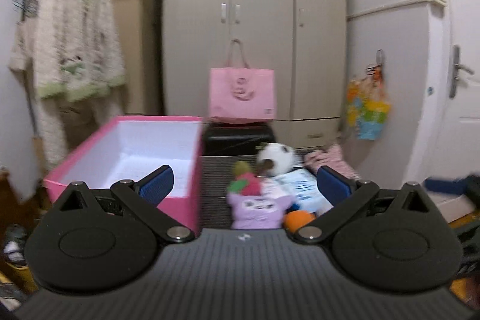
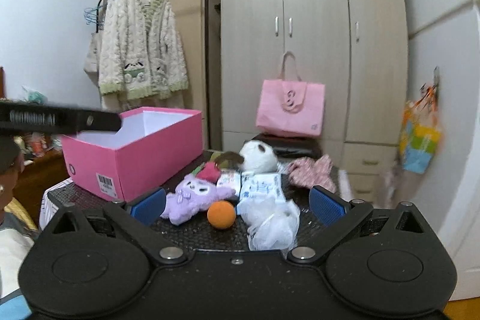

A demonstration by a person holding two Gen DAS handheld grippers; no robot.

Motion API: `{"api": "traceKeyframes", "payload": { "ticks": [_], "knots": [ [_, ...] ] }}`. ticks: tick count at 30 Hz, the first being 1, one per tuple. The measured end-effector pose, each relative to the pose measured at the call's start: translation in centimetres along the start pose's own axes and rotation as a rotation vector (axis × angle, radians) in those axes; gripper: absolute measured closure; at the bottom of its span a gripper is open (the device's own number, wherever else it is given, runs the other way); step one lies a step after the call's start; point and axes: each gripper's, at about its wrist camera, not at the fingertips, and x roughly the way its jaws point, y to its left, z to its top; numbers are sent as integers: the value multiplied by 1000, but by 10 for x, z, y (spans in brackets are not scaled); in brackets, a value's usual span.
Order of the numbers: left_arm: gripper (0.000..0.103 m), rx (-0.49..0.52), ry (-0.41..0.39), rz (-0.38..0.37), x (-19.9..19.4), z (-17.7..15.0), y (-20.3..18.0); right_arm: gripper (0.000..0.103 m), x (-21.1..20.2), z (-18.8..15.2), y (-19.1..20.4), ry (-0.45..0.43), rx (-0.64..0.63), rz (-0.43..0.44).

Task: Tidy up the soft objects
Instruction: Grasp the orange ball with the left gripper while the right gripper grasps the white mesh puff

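Observation:
An open pink box (image 2: 135,161) (image 1: 120,167) with a white inside stands at the left of a dark mesh table (image 2: 204,233). To its right lies a heap of soft things: a purple plush (image 2: 195,200) (image 1: 258,209), an orange ball (image 2: 221,214) (image 1: 298,219), a red strawberry plush (image 2: 210,171) (image 1: 250,185), a white panda plush (image 2: 259,159) (image 1: 277,156), tissue packs (image 2: 261,188) (image 1: 303,188), a white mesh puff (image 2: 274,225) and a pink cloth (image 2: 312,173) (image 1: 328,159). My left gripper (image 1: 244,185) and right gripper (image 2: 237,204) both stand open and hold nothing, short of the heap.
A beige wardrobe (image 2: 312,35) stands behind the table, with a pink bag (image 2: 289,107) (image 1: 241,93) on a dark stand in front of it. A fluffy cardigan (image 2: 141,50) hangs on a rack at the left. A colourful bag (image 2: 420,140) hangs at the right. The left gripper's body (image 2: 57,117) crosses above the box.

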Motion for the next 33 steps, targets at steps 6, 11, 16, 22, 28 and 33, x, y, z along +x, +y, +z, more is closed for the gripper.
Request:
{"api": "traceKeyframes", "payload": {
  "ticks": [6, 11, 16, 22, 28, 33],
  "knots": [
    [0, 14, 50, -97, 45, -14, -21, 1, 33, -17, -28, 49, 16, -1],
    [4, 53, 118, -107, 85, -32, -42, 7, 66, -32, -42, 106, -8, 7],
    [27, 113, 171, -114, 113, -49, -50, 14, 94, -48, -52, 143, -33, 43],
    [51, 119, 297, -150, 146, -61, -55, 14, 109, -47, -50, 142, -78, 68],
    [55, 128, 360, -180, 162, -65, -63, 32, 124, -47, -55, 165, -76, 83],
    [57, 102, 386, -142, 168, -67, -64, 53, 125, -52, -54, 152, -67, 97]
  ]
}}
